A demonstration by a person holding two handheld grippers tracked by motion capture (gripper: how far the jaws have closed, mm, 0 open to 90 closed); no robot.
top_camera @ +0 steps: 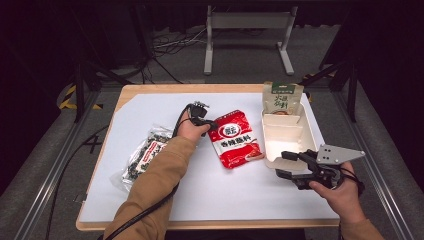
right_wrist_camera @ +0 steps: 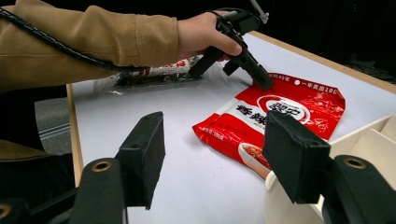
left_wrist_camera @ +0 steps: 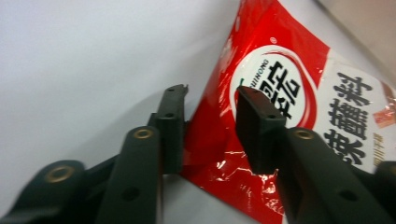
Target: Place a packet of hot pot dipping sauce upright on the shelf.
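High view shows the red seasoning packet [top_camera: 235, 139] lying flat near the middle of the white counter [top_camera: 150, 115], just beside the white divided tray [top_camera: 287, 137], as the left gripper [top_camera: 210, 123] is reaching onto its near-left corner. Left gripper view is showing the jaws straddling that corner, one pad over the printed face and the other at the packet's edge on the bare counter; they are standing moderately apart and not yet pinching the film, so the packet is not being held. The right gripper [top_camera: 283, 164] is waiting at the tray's near edge with its jaws parted and nothing between them. By the look of it, the work is at an early stage: the tray's compartments are sitting bare, no packet is off the counter, and the grasp, lift and placing are all left to do. Counted across the counter are three packets, the red one, a green and white pouch [top_camera: 282, 97] resting at the tray's far end, and a clear packet of dark contents [top_camera: 145, 156] beside the person's left sleeve [top_camera: 155, 185], plus one tray and two grippers.
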